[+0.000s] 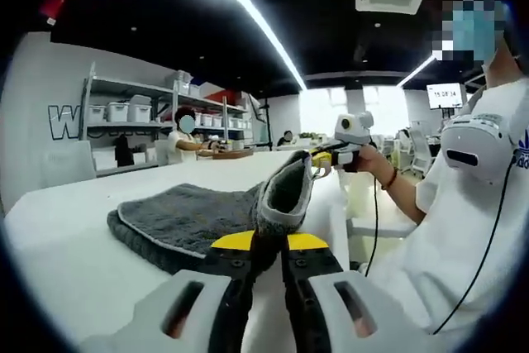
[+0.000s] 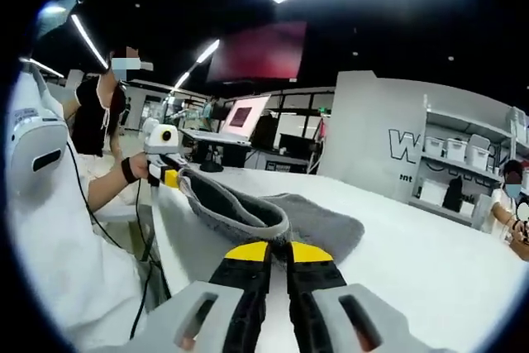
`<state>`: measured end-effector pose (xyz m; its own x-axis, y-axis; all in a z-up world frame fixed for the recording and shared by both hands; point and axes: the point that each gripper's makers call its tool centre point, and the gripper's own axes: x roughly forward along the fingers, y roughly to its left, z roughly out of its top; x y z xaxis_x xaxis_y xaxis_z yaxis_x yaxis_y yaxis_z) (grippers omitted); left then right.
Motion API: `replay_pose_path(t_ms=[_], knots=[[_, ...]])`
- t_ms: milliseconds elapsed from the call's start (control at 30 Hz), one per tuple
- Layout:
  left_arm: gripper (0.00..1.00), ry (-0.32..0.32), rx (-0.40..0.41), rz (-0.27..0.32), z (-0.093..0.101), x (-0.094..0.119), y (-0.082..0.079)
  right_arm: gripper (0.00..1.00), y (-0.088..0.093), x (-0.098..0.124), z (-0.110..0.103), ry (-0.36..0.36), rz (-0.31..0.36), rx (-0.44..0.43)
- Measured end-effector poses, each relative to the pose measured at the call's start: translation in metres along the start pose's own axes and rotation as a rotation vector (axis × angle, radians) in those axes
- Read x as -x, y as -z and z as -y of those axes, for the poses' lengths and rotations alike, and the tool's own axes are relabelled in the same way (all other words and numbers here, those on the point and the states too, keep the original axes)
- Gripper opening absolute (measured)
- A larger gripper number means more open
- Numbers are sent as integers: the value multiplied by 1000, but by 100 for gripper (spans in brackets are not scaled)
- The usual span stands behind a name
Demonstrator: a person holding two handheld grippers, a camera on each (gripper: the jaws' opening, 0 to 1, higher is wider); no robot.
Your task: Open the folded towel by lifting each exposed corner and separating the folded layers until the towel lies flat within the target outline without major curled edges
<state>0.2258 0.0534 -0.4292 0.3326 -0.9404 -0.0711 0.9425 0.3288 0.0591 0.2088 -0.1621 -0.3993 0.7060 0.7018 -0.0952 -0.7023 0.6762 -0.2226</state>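
Observation:
A grey towel (image 1: pixel 186 217) lies folded on the white table (image 1: pixel 66 237). My left gripper (image 1: pixel 269 245) is shut on one corner of its top layer, at the near edge. That raised edge runs as a strip to my right gripper (image 1: pixel 318 160), held in a hand and shut on the other corner. In the right gripper view, my right gripper (image 2: pixel 278 252) pinches the towel (image 2: pixel 318 225) at its hemmed edge. The lifted edge sags across to the left gripper (image 2: pixel 169 175) at the table's side. The lower layers rest flat on the table (image 2: pixel 430 262).
A person in white (image 1: pixel 463 229) stands close against the table edge, with cables hanging down. Shelves with white bins (image 1: pixel 124 113) line the far wall, and another person (image 1: pixel 186 134) sits there. Desks with a monitor (image 2: pixel 248 113) stand beyond the table.

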Motion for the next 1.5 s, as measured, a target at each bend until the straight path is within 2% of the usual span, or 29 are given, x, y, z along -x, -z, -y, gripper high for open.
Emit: replay_pose_path(t_ms=[333, 400, 467, 900, 1133, 1300, 1400, 1500], knots=[[13, 22, -11, -18, 3, 7, 2, 0, -3, 3, -2, 0, -10, 32], [13, 31, -7, -11, 3, 11, 0, 0, -11, 10, -1, 5, 21, 51], [13, 27, -2, 3, 2, 12, -3, 0, -13, 11, 0, 5, 29, 41], [12, 7, 10, 6, -1, 12, -1, 0, 0, -4, -10, -23, -29, 63], [12, 13, -1, 1, 1, 10, 0, 0, 1, -7, -12, -40, -24, 43], [13, 13, -44, -93, 2, 6, 17, 0, 2, -7, -13, -44, -25, 42], [13, 22, -46, -99, 4, 6, 18, 0, 1, -7, -13, -45, -23, 40], [15, 31, -77, -151, 7, 6, 26, 0, 2, -8, -14, -57, -18, 19]])
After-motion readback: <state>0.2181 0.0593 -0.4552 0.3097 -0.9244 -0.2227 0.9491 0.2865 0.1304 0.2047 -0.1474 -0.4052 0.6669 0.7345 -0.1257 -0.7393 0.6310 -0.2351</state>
